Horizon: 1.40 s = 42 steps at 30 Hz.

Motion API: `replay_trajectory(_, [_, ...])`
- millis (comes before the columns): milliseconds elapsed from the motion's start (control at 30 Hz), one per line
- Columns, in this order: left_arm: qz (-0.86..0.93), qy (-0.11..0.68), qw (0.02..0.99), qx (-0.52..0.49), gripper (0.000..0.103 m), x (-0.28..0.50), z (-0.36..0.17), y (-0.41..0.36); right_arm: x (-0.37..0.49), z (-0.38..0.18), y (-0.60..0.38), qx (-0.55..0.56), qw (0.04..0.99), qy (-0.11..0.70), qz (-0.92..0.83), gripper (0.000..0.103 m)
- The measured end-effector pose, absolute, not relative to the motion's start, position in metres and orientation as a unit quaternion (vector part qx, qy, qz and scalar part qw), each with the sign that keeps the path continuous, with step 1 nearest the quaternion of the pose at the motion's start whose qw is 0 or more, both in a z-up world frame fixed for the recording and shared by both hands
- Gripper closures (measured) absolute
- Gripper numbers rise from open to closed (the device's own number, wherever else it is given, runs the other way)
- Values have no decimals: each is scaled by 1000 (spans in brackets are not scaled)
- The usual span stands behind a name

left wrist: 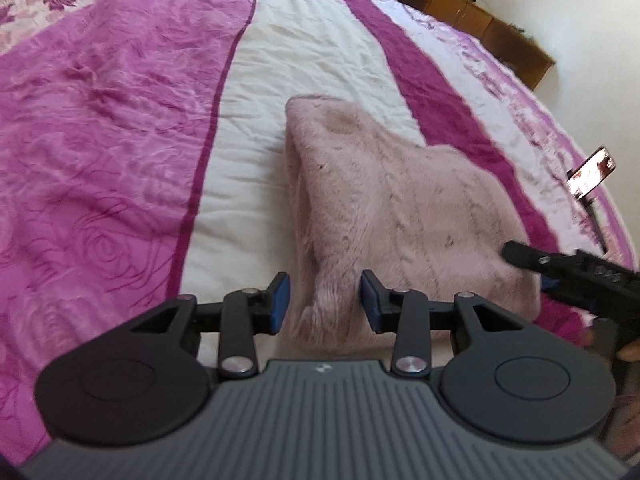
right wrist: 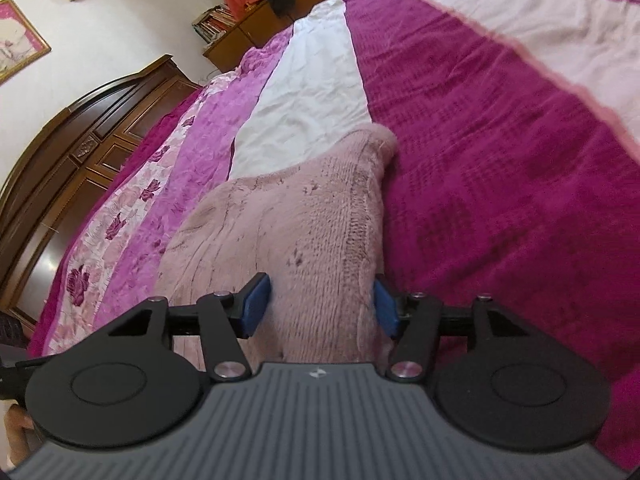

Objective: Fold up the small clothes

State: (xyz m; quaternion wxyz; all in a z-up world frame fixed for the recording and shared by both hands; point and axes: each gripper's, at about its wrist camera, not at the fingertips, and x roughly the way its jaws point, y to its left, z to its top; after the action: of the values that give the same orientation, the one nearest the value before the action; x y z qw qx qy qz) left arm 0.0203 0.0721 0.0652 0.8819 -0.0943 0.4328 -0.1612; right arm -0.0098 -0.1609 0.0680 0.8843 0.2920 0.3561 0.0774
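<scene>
a bedspread [left wrist: 120, 128] in magenta, pink and white stripes fills almost the whole of both views, with a white band [left wrist: 304, 80] running up the middle of the left wrist frame. a dark wooden headboard [right wrist: 68, 136] curves along the left edge of the right wrist frame, and wooden cabinets [left wrist: 460, 4] line the upper right of the left wrist frame. on the white band, spilling onto a magenta stripe, lies a fuzzy pale pink knit garment [left wrist: 392, 216], in the centre and lower right of the left wrist frame; it looks partly folded, with a thick doubled edge on its left side. the left gripper [left wrist: 324, 300] sits at the lower centre of its frame, its jaws moderately apart with a near corner of the garment between the blue pads [left wrist: 282, 296], which do not appear to press it. the right gripper [right wrist: 320, 308] is likewise spread wide around a raised fold of the garment, pads at either side. a phone [left wrist: 592, 172] with a lit screen lies at the right edge of the left wrist frame.
</scene>
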Motion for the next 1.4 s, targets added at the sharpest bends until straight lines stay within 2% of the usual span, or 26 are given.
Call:
replay_trajectory(267, [-130,436,887,-78,60,14,48,71,-35,63,-151,239,897,366,63,40])
replay_trajectory(533, [-124,422,896,-68,62,-6,60,64,-45,64,-137,221,904,362,51,39])
replay_trajectory(567, [-122,421,896,-66,61,-9,61,62,-48,67,-135,215,907,359,48,37])
replay_trajectory(633, [-118,417,899,-61,50,-17,64,57,-56,72,-130,202,912,354,46,34])
replay_trajectory(700, [-112,411,903,-50,43,-26,65,50,-64,76,-125,193,916,349,46,26])
replay_trajectory(733, [-109,410,905,-42,42,-29,65,46,-69,78,-122,188,918,346,46,24])
replay_trajectory(1000, [-94,431,897,-19,42,-42,50,27,-93,73,-104,150,926,346,38,21])
replay_trajectory(1400, [-86,451,888,7,42,-42,34,9,-88,54,-102,159,913,374,36,21])
